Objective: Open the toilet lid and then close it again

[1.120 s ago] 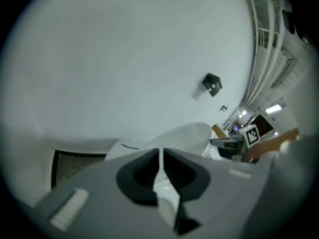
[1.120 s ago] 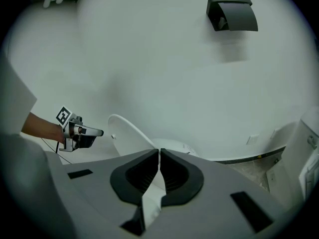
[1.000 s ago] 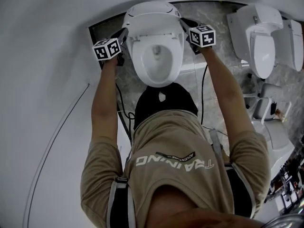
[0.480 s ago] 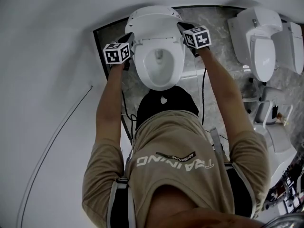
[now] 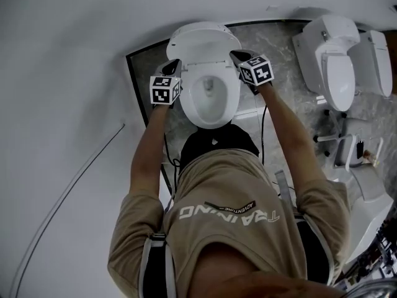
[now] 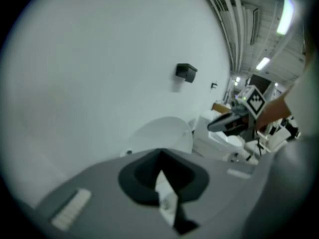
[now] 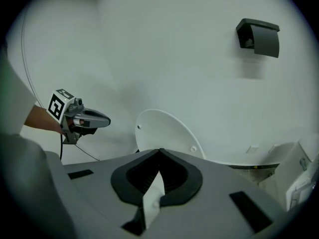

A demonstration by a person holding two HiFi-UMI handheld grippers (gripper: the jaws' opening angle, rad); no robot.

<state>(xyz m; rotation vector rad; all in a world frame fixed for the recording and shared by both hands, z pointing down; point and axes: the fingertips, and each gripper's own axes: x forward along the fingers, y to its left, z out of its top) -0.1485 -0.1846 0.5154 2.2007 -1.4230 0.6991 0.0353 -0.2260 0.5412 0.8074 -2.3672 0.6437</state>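
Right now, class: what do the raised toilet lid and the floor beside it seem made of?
Toilet lid: probably plastic, smooth white; it looks thin and evenly moulded. Floor: likely stone or stone-look tile; grey with pale veining.

Head view: high above the person's shoulders, facing steeply down; the farthest off, taking in the whole toilet.
Left tongs view: close behind the left tongs, facing the white wall; the right tongs show at its right.
Right tongs view: close behind its own tongs, facing the same wall; the left tongs show at its left.
Shared: all three show the raised lid.
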